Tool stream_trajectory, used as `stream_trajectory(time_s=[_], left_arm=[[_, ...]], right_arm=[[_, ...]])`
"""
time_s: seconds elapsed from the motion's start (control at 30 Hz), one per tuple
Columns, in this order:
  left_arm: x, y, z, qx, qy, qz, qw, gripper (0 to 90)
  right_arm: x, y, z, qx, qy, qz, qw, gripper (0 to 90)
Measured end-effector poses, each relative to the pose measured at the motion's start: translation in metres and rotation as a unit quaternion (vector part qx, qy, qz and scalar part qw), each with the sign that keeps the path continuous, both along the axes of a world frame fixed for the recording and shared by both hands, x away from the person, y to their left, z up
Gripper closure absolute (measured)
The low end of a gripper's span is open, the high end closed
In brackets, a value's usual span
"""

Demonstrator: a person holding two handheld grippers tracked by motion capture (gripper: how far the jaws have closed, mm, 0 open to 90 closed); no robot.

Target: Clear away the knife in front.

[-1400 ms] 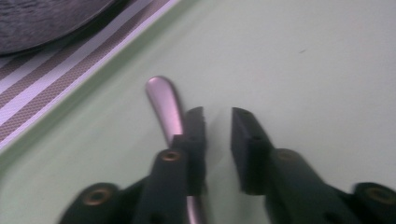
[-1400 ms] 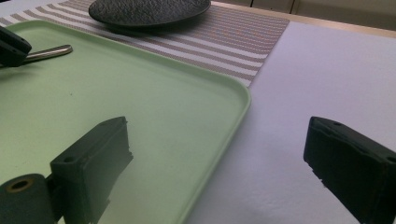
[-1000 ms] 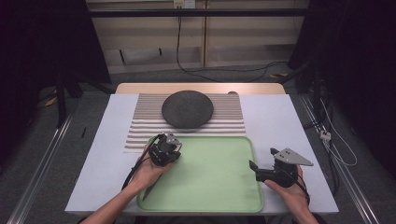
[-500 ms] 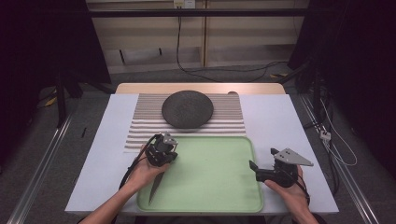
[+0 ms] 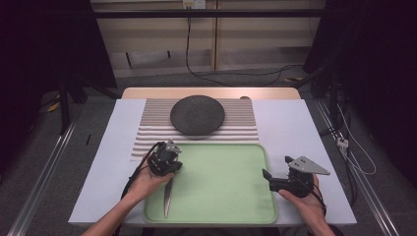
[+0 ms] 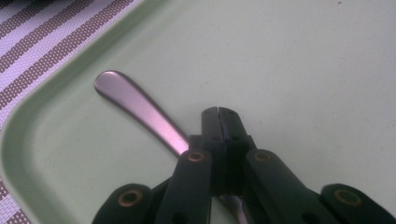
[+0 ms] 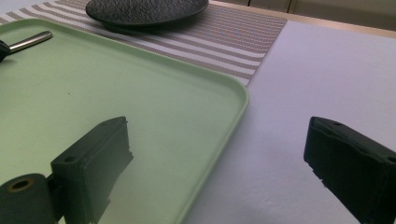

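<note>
At the near left of the green tray (image 5: 216,177), the left tongs (image 5: 168,173) were clamped on a piece of metal cutlery (image 5: 167,196), probably a knife or a spoon handle. In the left gripper view the jaws stood pressed together over the shaft, the rounded handle end (image 6: 126,98) lying on the tray floor close to its rim. Compared with a second before, the left hand had drawn a little nearer and toward the left edge of the tray, and the utensil now showed stretched out toward the near rim, where earlier the hand had covered that spot. I judged this as the cutlery being gripped for lifting or dragging off the tray.

The right tongs (image 5: 268,176) had not moved; they hung wide apart and empty over the tray's near right edge.

Farther off, the dark plate (image 5: 197,114) sat on the striped placemat (image 5: 236,129) on the worktop (image 5: 295,128), likely where the utensil belonged.
</note>
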State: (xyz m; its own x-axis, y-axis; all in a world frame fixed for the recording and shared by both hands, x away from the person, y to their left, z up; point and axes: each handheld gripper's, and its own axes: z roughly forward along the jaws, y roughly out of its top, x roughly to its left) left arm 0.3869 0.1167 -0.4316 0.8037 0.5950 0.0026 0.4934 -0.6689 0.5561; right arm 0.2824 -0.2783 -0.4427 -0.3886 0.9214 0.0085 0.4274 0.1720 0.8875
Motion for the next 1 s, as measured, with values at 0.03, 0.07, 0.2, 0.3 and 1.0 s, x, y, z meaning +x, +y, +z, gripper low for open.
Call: stream_trajectory(time_s=[0.03, 0.07, 0.2, 0.3, 1.0], left_arm=[[0.000, 0.001, 0.000, 0.001, 0.001, 0.001, 1.0000, 90.0], [0.000, 0.001, 0.000, -0.005, 0.006, 0.004, 1.0000, 90.0], [0.001, 0.005, 0.001, -0.001, 0.010, 0.006, 0.9999, 90.0], [-0.001, 0.005, 0.001, 0.003, 0.011, 0.007, 0.9999, 90.0], [-0.009, 0.029, 0.004, 0.013, 0.019, 0.025, 0.9994, 90.0]], right_arm=[[0.000, 0.000, 0.000, 0.000, 0.000, 0.000, 1.0000, 7.0], [0.000, 0.000, 0.000, 0.000, 0.000, 0.000, 1.0000, 7.0], [0.000, 0.000, 0.000, 0.000, 0.000, 0.000, 1.0000, 7.0], [0.000, 0.000, 0.000, 0.000, 0.001, 0.001, 1.0000, 7.0], [0.001, 0.000, 0.000, 0.000, 0.002, -0.001, 1.0000, 7.0]])
